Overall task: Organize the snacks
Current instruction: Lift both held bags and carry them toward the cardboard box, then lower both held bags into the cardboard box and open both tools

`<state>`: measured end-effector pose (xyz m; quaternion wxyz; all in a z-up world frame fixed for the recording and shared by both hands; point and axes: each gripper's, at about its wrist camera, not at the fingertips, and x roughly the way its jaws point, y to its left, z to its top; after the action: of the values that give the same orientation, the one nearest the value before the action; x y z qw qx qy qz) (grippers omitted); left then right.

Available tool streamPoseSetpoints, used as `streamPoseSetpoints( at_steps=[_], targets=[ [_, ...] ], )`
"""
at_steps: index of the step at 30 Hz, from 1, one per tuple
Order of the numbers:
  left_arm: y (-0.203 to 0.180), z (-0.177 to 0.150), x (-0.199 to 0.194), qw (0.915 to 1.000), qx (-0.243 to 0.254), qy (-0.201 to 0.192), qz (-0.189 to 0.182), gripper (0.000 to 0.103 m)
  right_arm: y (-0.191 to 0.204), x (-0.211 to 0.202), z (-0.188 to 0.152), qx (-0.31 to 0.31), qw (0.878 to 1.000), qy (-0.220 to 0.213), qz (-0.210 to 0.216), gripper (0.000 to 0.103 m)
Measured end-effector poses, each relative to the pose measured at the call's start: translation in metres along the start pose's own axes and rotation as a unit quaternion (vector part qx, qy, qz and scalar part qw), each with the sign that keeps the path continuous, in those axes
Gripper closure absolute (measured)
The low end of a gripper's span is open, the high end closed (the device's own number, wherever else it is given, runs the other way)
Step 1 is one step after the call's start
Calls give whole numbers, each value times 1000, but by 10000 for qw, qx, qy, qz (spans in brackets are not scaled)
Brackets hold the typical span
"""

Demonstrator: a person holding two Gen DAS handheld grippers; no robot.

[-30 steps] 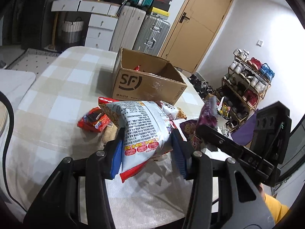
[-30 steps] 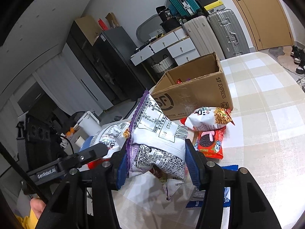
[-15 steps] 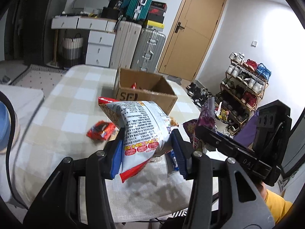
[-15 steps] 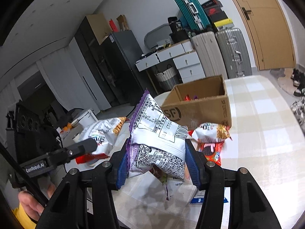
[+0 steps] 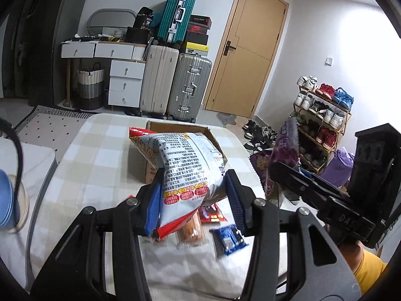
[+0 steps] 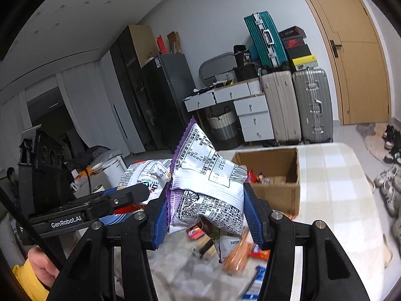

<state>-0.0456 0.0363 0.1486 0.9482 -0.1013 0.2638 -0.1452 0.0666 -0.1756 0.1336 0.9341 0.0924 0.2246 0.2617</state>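
- Left wrist view: your left tool [image 5: 193, 200] gripped a white-and-red snack bag [image 5: 186, 168] between its blue pads, held above the checked desk [image 5: 95, 160]. At 12 o'clock from the bag stood the open cardboard box [image 5: 180, 130], partly hidden behind it. Under the bag, at 6 o'clock, loose packets [image 5: 213, 223] lay on the desk. At 3 o'clock, your right tool [image 5: 285, 168] carried a purple bag [image 5: 285, 148].
- Right wrist view: your right tool [image 6: 204, 215] was clamped on a crumpled white-and-purple snack bag [image 6: 208, 185]. The box [image 6: 275, 175] sat at 2 o'clock, with snacks inside. Your left tool [image 6: 135, 193] held its bag [image 6: 145, 173] at 9 o'clock.
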Motion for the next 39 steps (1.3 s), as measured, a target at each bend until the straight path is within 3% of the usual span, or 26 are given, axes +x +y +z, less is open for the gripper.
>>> streamPoseSetpoints(
  at_steps=[18,39],
  targets=[
    [30,42,98,9996,-129,224,85,59,-44,77,38,-138,9997,-79,-207,49],
    [64,91,265,9956,-153,882,274,59,-108,187,61,87,9985,306,-451,49]
  ],
)
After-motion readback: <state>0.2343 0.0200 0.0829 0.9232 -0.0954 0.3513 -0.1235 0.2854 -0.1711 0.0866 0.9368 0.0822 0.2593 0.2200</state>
